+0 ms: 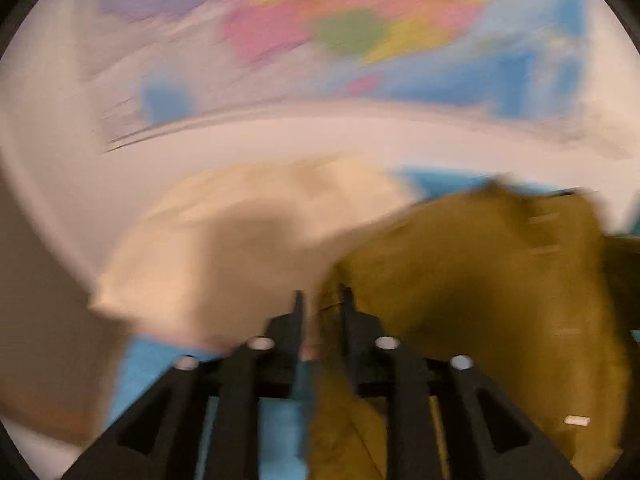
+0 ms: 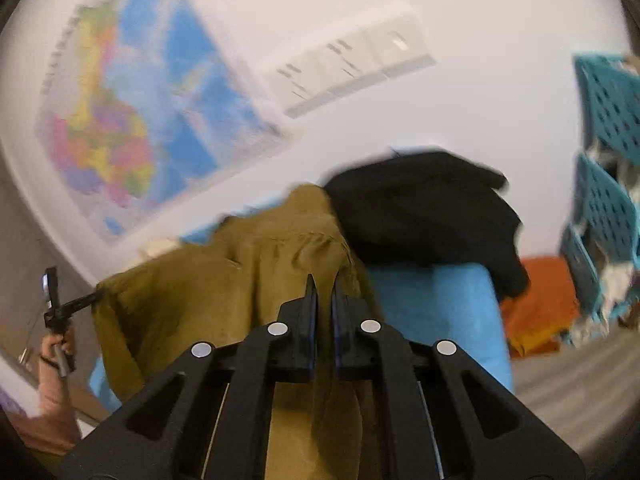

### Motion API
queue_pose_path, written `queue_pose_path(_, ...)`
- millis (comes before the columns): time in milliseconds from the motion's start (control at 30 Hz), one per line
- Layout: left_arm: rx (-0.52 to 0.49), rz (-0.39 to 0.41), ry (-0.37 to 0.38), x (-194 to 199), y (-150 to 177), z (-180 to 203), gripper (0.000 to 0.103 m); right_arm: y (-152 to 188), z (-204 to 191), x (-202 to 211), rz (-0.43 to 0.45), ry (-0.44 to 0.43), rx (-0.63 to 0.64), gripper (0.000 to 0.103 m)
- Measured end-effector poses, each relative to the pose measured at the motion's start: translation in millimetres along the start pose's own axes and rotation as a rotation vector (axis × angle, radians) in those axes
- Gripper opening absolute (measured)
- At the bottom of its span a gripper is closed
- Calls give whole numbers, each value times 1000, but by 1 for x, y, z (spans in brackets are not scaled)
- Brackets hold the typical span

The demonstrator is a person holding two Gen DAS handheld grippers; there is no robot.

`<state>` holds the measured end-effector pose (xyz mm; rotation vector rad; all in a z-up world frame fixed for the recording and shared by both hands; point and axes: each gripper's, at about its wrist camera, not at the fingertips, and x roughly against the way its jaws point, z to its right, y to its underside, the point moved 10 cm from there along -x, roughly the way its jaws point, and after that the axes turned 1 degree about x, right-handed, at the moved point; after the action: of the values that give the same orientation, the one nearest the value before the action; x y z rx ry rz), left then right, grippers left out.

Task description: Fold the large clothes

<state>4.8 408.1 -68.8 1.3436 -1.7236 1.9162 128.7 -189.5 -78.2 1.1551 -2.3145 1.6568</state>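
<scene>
An olive-brown garment (image 2: 224,276) hangs stretched between both grippers above a blue surface (image 2: 440,312). My right gripper (image 2: 323,284) is shut on its fabric, which runs down between the jaws. My left gripper (image 1: 322,300) is shut on another edge of the same garment (image 1: 480,280); it also shows at the far left of the right wrist view (image 2: 80,302). The left wrist view is motion-blurred.
A black garment (image 2: 424,208) lies heaped on the blue surface behind the olive one. A beige cloth (image 1: 224,248) lies at left. A colourful map (image 2: 132,120) hangs on the white wall. Blue perforated baskets (image 2: 608,184) and an orange cloth (image 2: 540,304) are at right.
</scene>
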Motion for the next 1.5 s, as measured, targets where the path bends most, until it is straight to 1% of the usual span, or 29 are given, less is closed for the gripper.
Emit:
queue_pose_path(33,12,-12,-41,-7,3,-8,39,5,13,-10,-15,42,-20,15)
queue_pose_path(67,20,-23,-82,-13,9,-15,44,9,20,-16,-28,58,-21,17)
queue_pose_path(100,34,-21,-99,-14,11,-19,47,14,30,-21,-40,94,-27,34)
queue_pose_path(133,51,-2,-106,-9,11,-22,51,17,42,-21,-39,144,-58,55)
queue_pose_path(167,64,20,-103,-4,9,-21,53,19,47,-18,-34,155,-82,62)
queue_pose_path(200,93,59,-80,6,3,-21,54,22,47,-12,-27,126,-104,71)
queue_pose_path(233,120,81,-54,13,0,-21,58,24,45,-6,-19,106,-106,76)
queue_pose_path(267,169,106,-26,21,-4,-24,64,23,36,5,2,94,-75,81)
queue_pose_path(300,212,117,1,27,-6,-25,65,26,28,12,12,98,-38,94)
queue_pose_path(333,250,120,24,30,-10,-25,65,30,17,17,14,105,12,97)
queue_pose_path(400,324,115,87,34,-14,-21,65,40,-7,21,-2,103,116,97)
queue_pose_path(433,332,115,106,36,-18,-13,65,49,-23,17,-25,93,178,97)
queue_pose_path(467,335,125,116,36,-22,-9,65,56,-32,10,-50,88,223,97)
queue_pose_path(500,323,134,108,36,-25,-4,65,67,-41,-1,-88,107,287,97)
queue_pose_path(567,254,109,106,32,-24,7,65,82,-43,-22,-145,201,395,97)
queue_pose_path(600,224,93,111,30,-23,14,64,90,-40,-34,-181,239,432,92)
queue_pose_path(633,209,104,112,33,-21,18,63,96,-37,-43,-218,230,433,70)
queue_pose_path(700,145,124,142,41,-20,30,63,99,-27,-51,-267,218,400,39)
queue_pose_path(733,119,140,149,45,-20,35,63,96,-22,-50,-265,207,389,19)
queue_pose_path(767,75,174,159,56,-21,42,63,92,-20,-45,-253,186,372,12)
queue_pose_path(800,54,189,166,57,-23,46,63,83,-17,-36,-234,157,333,9)
queue_pose_path(867,3,224,205,72,-25,60,63,56,-8,-9,-148,108,239,6)
queue_pose_path(933,-37,251,257,84,-27,77,63,19,9,29,-24,44,89,6)
queue_pose_path(1033,-112,285,374,103,-27,115,66,-16,23,68,98,-60,-72,6)
queue_pose_path(1100,-173,295,477,113,-23,148,67,-30,20,82,131,-151,-144,6)
queue_pose_path(1167,-226,271,587,117,-15,181,69,-33,2,80,105,-234,-160,6)
queue_pose_path(1267,-310,216,718,119,1,229,69,-20,-35,62,11,-335,-152,6)
queue_pose_path(1433,-423,147,846,122,30,284,69,6,-98,32,-120,-429,-119,6)
queue_pose_path(1500,-449,117,931,127,43,300,69,10,-126,19,-152,-480,-116,6)
